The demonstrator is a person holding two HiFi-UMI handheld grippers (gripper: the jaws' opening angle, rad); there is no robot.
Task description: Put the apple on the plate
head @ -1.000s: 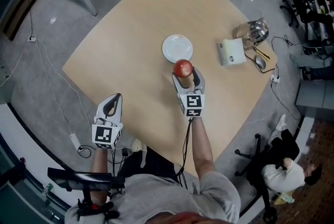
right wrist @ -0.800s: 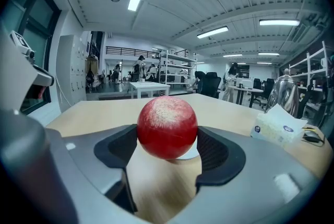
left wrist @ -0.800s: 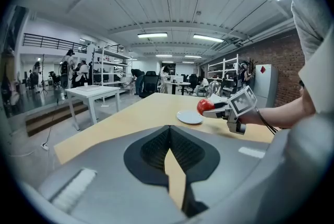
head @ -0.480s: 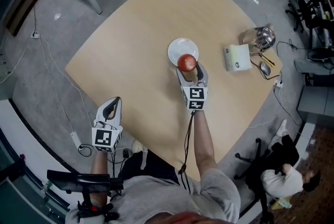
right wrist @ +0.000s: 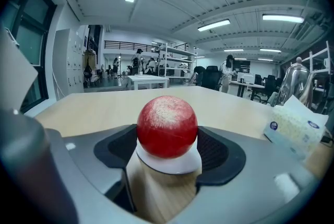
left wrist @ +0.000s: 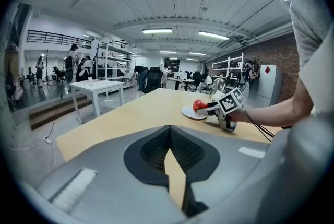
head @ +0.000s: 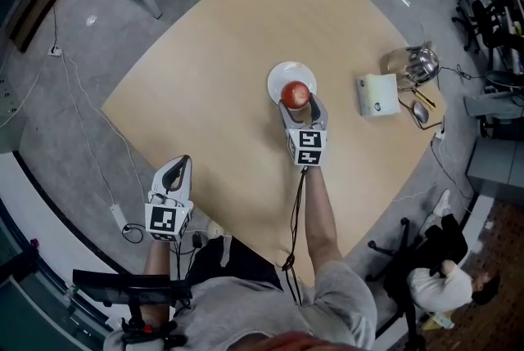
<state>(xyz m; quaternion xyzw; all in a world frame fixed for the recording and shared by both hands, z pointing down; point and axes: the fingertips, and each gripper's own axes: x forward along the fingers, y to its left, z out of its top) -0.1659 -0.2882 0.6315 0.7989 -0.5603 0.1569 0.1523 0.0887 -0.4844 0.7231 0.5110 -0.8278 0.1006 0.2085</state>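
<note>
Squarely between right tongs: apple, over plate

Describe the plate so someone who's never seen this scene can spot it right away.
Start at the large light wooden table; near its middle lies a small round white plate. The right gripper holds a red apple over its near edge. It is the only round white thing there: the white box further right in the head view is square-cornered.
</note>
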